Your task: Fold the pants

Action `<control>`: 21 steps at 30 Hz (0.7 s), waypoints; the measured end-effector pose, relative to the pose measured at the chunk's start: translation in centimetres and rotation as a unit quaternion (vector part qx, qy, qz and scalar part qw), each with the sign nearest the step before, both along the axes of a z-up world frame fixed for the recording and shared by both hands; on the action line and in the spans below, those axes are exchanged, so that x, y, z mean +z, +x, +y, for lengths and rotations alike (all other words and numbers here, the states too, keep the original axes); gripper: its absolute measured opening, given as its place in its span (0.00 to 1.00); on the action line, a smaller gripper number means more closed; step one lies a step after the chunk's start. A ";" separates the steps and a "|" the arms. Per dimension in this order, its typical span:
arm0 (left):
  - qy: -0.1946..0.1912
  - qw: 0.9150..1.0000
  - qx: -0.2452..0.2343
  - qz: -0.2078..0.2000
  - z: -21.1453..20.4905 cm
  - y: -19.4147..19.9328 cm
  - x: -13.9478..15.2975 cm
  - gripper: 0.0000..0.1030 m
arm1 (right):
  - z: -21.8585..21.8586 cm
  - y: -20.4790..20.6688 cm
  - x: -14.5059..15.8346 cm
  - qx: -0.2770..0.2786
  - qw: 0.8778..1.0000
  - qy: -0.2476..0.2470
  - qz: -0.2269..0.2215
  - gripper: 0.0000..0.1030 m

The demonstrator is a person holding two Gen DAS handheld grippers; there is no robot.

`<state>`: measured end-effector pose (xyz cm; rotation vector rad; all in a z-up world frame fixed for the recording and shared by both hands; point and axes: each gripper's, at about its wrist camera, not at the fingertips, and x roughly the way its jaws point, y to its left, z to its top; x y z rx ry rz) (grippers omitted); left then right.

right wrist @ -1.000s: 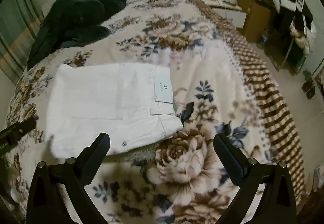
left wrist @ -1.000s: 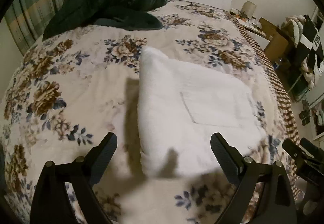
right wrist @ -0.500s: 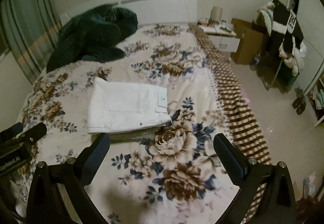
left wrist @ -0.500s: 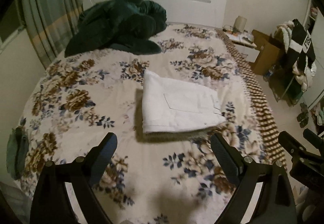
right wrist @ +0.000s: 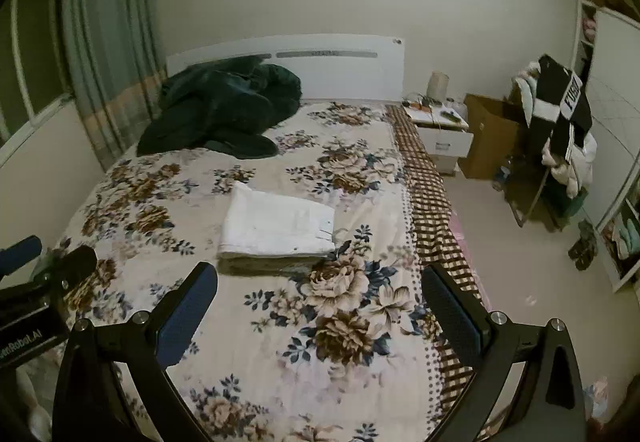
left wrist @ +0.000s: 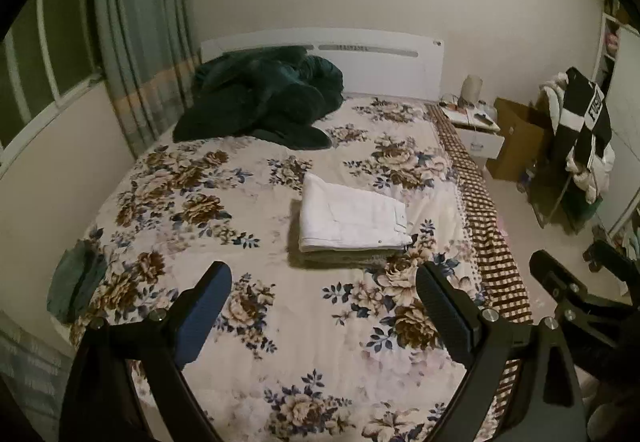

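Observation:
White pants [left wrist: 352, 218] lie folded into a flat rectangle near the middle of the floral bedspread [left wrist: 208, 202]; they also show in the right wrist view [right wrist: 278, 228]. My left gripper [left wrist: 323, 306] is open and empty, held well back from the pants above the foot of the bed. My right gripper [right wrist: 319, 306] is open and empty too, equally far back. The right gripper's body shows at the right edge of the left wrist view [left wrist: 576, 294].
A dark green blanket [left wrist: 264, 98] is heaped at the head of the bed by the white headboard [left wrist: 380, 66]. A nightstand [right wrist: 442, 134], a cardboard box [right wrist: 490, 134] and a rack with clothes [right wrist: 560, 122] stand to the right. Curtains [left wrist: 132, 42] hang on the left.
Both grippers have pulled far back and up from the folded pants, so the whole bed and room have come into view. The pants lie still.

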<state>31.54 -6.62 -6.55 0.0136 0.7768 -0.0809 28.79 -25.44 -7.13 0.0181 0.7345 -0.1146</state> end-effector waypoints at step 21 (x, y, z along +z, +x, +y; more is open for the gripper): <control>0.000 1.000 0.013 -0.026 2.7 -7.6 3.9 1.00 | 3.0 -10.4 8.2 0.009 0.999 -0.004 -0.034 1.00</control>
